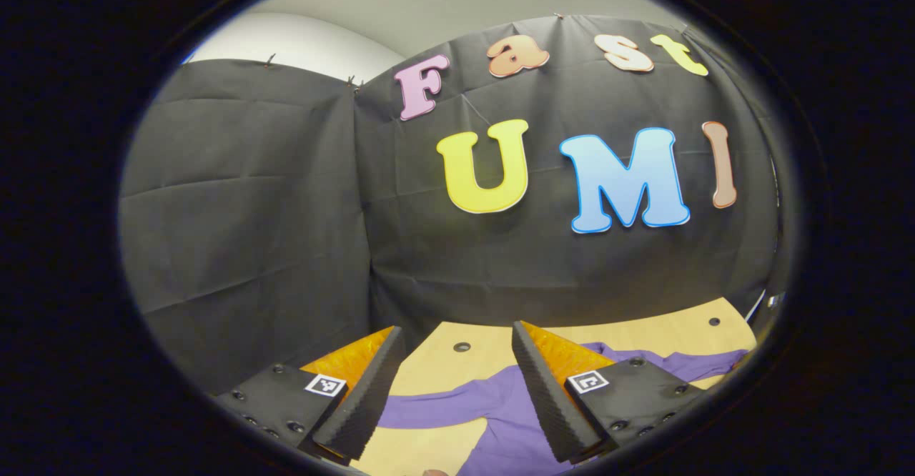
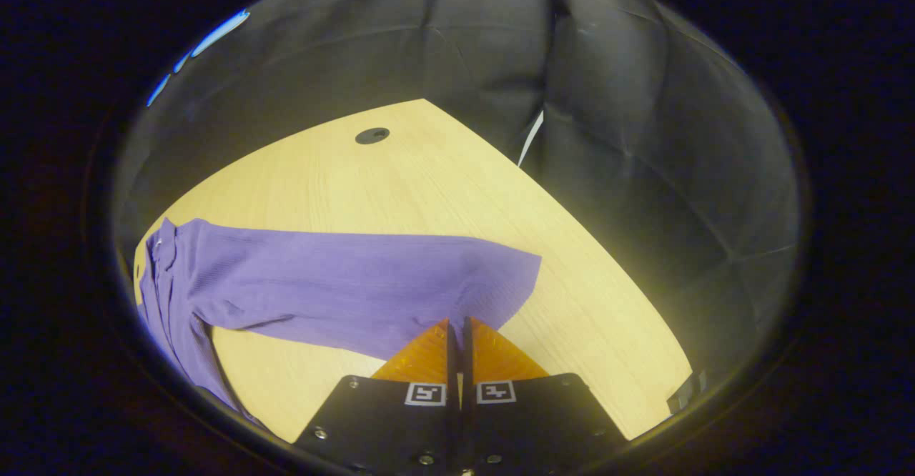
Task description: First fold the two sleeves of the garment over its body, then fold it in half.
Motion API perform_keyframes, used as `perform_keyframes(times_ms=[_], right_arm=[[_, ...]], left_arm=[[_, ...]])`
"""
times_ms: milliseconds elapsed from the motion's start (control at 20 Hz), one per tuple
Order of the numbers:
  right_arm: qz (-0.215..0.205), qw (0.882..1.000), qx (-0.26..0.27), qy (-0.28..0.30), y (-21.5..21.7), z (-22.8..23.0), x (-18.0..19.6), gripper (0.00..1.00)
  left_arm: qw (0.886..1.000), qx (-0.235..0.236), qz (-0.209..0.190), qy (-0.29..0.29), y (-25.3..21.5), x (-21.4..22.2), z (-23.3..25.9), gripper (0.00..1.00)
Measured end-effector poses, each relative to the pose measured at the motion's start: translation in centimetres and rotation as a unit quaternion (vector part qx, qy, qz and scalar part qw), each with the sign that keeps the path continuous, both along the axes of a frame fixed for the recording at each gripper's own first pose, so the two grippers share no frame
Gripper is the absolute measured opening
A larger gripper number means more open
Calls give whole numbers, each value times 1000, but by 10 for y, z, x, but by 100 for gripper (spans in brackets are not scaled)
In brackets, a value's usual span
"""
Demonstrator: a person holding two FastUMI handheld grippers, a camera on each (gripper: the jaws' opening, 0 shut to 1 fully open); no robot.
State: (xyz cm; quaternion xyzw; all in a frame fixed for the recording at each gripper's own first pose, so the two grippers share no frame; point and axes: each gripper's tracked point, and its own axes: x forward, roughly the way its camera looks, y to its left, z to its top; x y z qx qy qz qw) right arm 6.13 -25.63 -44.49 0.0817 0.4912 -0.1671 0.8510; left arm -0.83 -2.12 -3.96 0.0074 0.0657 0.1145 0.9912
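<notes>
The purple garment (image 1: pixel 500 404) lies flat on the wooden table (image 1: pixel 643 333). In the left gripper view it spreads under and beyond my left gripper (image 1: pixel 457 329), which hovers above it, open, with nothing between its fingers. In the right gripper view one long sleeve (image 2: pixel 343 283) stretches across the table (image 2: pixel 400 183) from the garment's body (image 2: pixel 161 297) at the left. Its cuff end (image 2: pixel 518 276) points right. My right gripper (image 2: pixel 457 321) is shut, and its tips pinch the sleeve's near edge close to the cuff.
The black cloth wall stands close behind the table on all sides. The tabletop has round holes (image 2: pixel 372 135) (image 1: pixel 462 346). A white strip (image 2: pixel 530 140) hangs at the table's far edge. Bare wood lies beyond and right of the sleeve.
</notes>
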Motion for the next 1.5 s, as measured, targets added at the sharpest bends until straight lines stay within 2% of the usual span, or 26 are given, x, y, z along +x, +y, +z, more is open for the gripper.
perform_keyframes(times_ms=[200, 550, 1000, 1500], right_arm=[[22, 999, 13, -33, 19, 26, 22, 1], [73, 993, 48, -85, 107, 77, 58, 1], [146, 977, 108, -114, 264, 114, 97, 1], [246, 952, 152, -103, 451, 114, 101, 1]], left_arm=[[1000, -11, -3, 0, 7, -3, -5, 96], [1000, -12, 5, -3, 35, -16, -6, 96], [999, -18, 39, 13, 105, -46, -25, 96], [993, -14, 112, 36, 195, -83, -56, 96]])
